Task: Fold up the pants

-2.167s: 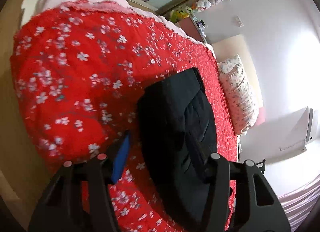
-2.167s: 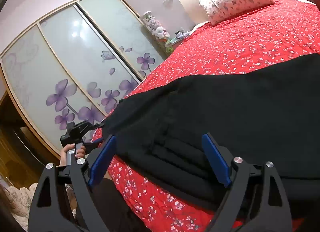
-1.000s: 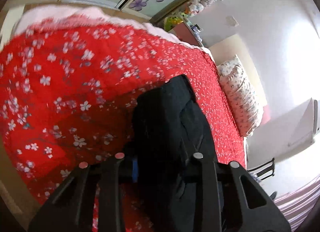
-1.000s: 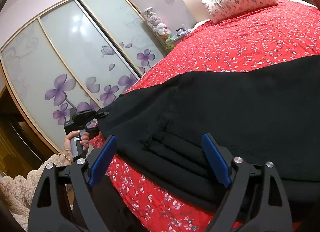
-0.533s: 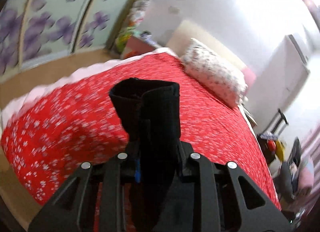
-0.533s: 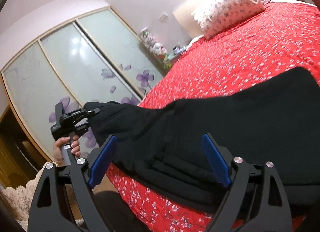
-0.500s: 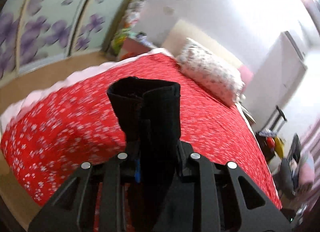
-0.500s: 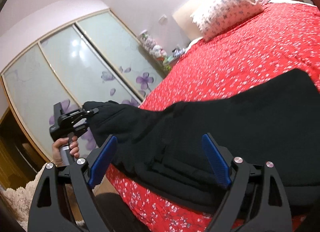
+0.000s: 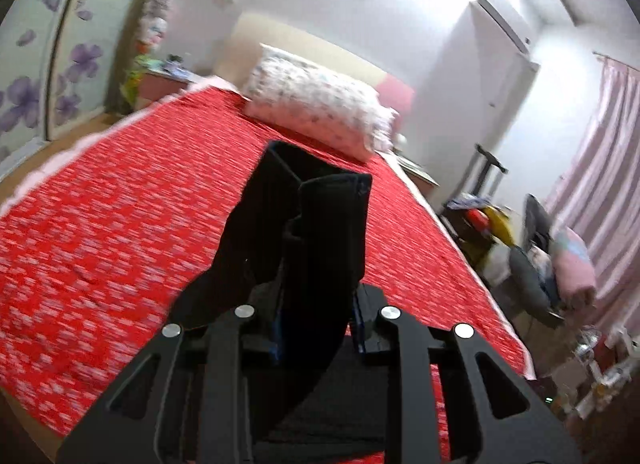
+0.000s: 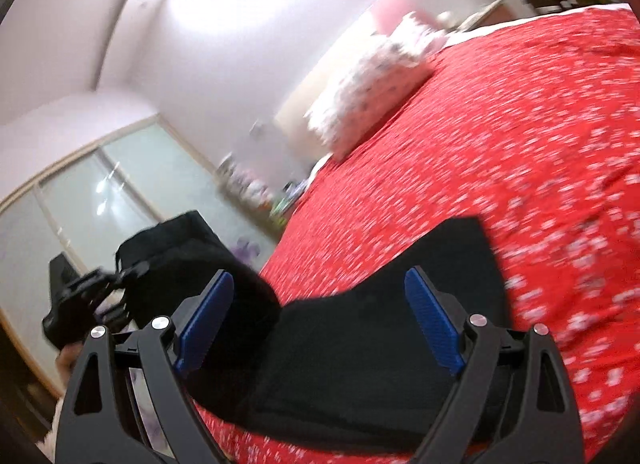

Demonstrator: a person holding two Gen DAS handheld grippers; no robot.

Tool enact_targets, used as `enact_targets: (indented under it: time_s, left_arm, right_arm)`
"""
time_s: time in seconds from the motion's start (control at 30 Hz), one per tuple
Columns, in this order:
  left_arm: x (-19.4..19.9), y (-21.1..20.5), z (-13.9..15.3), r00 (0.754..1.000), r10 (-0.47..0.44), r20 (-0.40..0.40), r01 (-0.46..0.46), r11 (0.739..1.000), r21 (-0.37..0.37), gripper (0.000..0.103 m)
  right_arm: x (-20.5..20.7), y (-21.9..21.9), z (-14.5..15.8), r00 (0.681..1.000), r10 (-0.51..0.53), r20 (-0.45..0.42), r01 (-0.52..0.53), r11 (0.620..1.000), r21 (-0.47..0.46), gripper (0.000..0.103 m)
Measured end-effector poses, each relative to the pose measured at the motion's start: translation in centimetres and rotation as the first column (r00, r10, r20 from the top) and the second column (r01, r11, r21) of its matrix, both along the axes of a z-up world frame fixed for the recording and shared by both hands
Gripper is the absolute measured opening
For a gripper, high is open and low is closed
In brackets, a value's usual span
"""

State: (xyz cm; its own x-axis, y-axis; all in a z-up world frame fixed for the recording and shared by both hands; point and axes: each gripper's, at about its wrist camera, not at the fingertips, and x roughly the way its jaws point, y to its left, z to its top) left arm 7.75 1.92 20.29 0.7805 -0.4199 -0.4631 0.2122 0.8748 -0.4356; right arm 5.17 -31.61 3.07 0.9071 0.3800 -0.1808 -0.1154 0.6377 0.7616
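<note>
The black pants (image 9: 312, 232) lie on a red flowered bedspread (image 9: 120, 223). My left gripper (image 9: 318, 328) is shut on one end of the pants and holds it lifted off the bed, the cloth standing up between the jaws. In the right wrist view the left gripper (image 10: 120, 284) shows at the left with the raised end of the pants (image 10: 360, 344) draped from it. My right gripper (image 10: 320, 320) is open, with blue pads, hovering just above the part of the pants that rests on the bedspread (image 10: 540, 183).
A flowered pillow (image 9: 316, 111) lies at the head of the bed. Sliding wardrobe doors with purple flowers (image 9: 36, 75) stand on the left. A white cabinet (image 9: 480, 75), pink curtains (image 9: 600, 183) and a cluttered chair (image 9: 532, 256) stand right of the bed.
My left gripper shut on the end of the pants and lifted it up off the bed, swinging toward the pillow. My right gripper stayed open and tilted upward.
</note>
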Motion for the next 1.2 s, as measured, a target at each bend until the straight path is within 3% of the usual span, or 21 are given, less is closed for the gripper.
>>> enact_targets:
  time_s: [0.2,0.3,0.4,0.53,0.63,0.8,0.9,1.0,1.07,1.1,1.2]
  left_arm:
    - [0.2,-7.8,-0.8,0.992,-0.125,-0.002,0.125,0.992,-0.013,0.024]
    - [-0.2,-12.0,-1.9,0.983,-0.185,0.007,0.185,0.983,0.016,0.024]
    - [-0.3,-16.3,-5.4,0.97,-0.237,-0.054,0.24,0.969,0.058,0.024]
    - [0.7,-19.3,-10.3,0.949,-0.264,-0.172,0.276,0.96,0.052,0.024]
    - [-0.2,-21.6,-12.1,0.951,-0.268,-0.155,0.289,0.948,0.134,0.024]
    - [-2.3,-23.6,-14.3,0.947,-0.297,-0.12,0.319,0.91,0.265,0.024]
    - [-3.9,-24.9,-15.3,0.946,-0.317,-0.076,0.322,0.874,0.364,0.024]
    - [-5.2,-26.0,-16.6,0.939,-0.34,-0.052,0.327,0.833,0.447,0.025]
    - [-6.5,-27.0,-18.0,0.927,-0.374,-0.035,0.337,0.784,0.521,0.026]
    - [-6.9,-27.2,-18.6,0.92,-0.391,-0.026,0.34,0.765,0.548,0.026]
    - [-6.8,-27.2,-18.7,0.911,-0.413,-0.019,0.351,0.748,0.563,0.027]
  right_arm:
    - [-0.7,-3.5,-0.9,0.992,-0.124,-0.031,0.127,0.989,0.08,0.09]
    - [-1.4,-5.3,-1.4,0.979,-0.198,-0.045,0.202,0.973,0.114,0.09]
    - [-2.5,-7.3,-1.9,0.954,-0.293,-0.07,0.3,0.943,0.143,0.09]
    - [-3.2,-9.1,-2.7,0.928,-0.359,-0.101,0.372,0.912,0.176,0.09]
    - [-3.0,-9.5,-2.8,0.925,-0.366,-0.105,0.379,0.908,0.178,0.09]
    - [-2.3,-9.6,-2.7,0.929,-0.355,-0.103,0.368,0.915,0.166,0.09]
    - [-1.9,-9.5,-2.7,0.933,-0.345,-0.105,0.358,0.919,0.166,0.09]
    - [-1.4,-9.2,-2.6,0.935,-0.338,-0.105,0.351,0.924,0.151,0.09]
    - [-1.3,-9.0,-2.4,0.935,-0.339,-0.103,0.351,0.925,0.143,0.09]
    - [-1.0,-8.8,-2.1,0.934,-0.341,-0.103,0.35,0.932,0.09,0.091]
    - [-1.0,-8.6,-1.7,0.935,-0.341,-0.095,0.348,0.935,0.066,0.091]
